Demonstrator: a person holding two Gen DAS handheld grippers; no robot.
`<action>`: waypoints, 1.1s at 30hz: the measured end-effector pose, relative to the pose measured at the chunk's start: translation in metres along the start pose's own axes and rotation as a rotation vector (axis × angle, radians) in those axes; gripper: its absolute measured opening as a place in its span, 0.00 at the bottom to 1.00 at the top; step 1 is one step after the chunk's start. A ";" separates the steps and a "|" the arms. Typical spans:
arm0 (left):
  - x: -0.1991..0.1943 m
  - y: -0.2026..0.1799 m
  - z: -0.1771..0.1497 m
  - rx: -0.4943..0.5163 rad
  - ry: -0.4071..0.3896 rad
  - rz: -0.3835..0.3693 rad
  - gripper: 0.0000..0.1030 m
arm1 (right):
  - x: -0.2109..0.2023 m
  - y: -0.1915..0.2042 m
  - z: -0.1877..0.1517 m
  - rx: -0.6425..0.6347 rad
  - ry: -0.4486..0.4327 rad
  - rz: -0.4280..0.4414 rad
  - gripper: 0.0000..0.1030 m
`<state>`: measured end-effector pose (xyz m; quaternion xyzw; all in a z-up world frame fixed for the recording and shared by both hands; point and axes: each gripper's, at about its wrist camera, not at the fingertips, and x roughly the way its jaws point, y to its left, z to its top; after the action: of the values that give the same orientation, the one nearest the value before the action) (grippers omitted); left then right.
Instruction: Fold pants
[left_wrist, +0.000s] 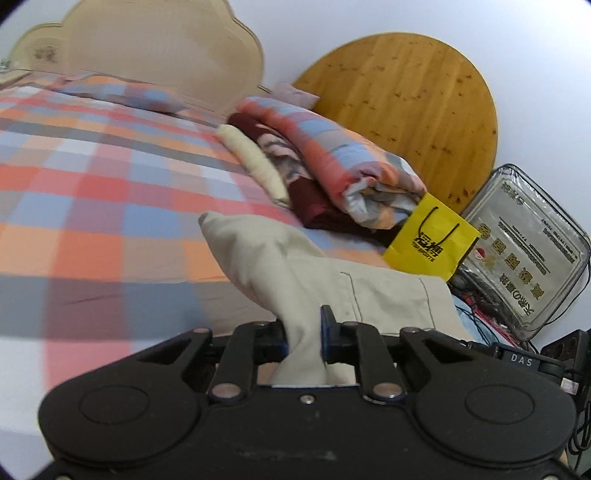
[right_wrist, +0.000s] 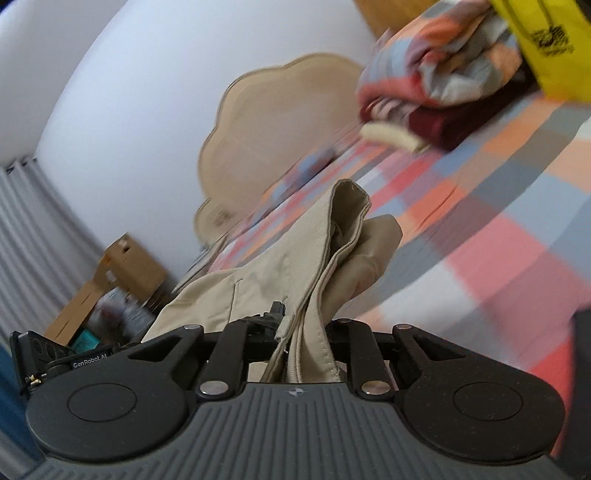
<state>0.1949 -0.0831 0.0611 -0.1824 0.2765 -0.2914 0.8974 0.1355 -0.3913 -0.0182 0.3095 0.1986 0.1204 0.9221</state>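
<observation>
The beige pants (left_wrist: 295, 266) are lifted above a bed with a checked sheet (left_wrist: 92, 177). My left gripper (left_wrist: 303, 332) is shut on a bunched part of the pants, and the cloth with a stitched pocket outline spreads to its right. In the right wrist view my right gripper (right_wrist: 301, 332) is shut on the thick seamed edge of the same pants (right_wrist: 295, 251), which rise in folds in front of it over the bed (right_wrist: 480, 206). The fingertips of both grippers are mostly hidden by cloth.
A folded checked quilt on dark red cloth (left_wrist: 332, 158) lies at the far side of the bed. A yellow paper bag (left_wrist: 432, 240), a clear zip bag (left_wrist: 528, 247) and a round wooden tabletop (left_wrist: 406, 99) stand beyond. Cardboard boxes (right_wrist: 122, 273) and a curtain (right_wrist: 33, 236) show left.
</observation>
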 end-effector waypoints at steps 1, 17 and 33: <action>0.016 -0.005 0.002 0.003 0.006 -0.012 0.14 | -0.001 -0.010 0.008 0.004 -0.011 -0.018 0.28; 0.198 -0.027 -0.040 -0.010 0.118 0.005 0.17 | 0.016 -0.125 0.052 0.025 -0.032 -0.176 0.28; 0.169 -0.040 -0.067 0.105 0.096 0.104 0.50 | -0.004 -0.106 0.017 -0.243 -0.138 -0.551 0.63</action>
<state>0.2516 -0.2297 -0.0378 -0.1064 0.3127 -0.2667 0.9054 0.1499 -0.4846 -0.0698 0.1389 0.1959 -0.1324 0.9617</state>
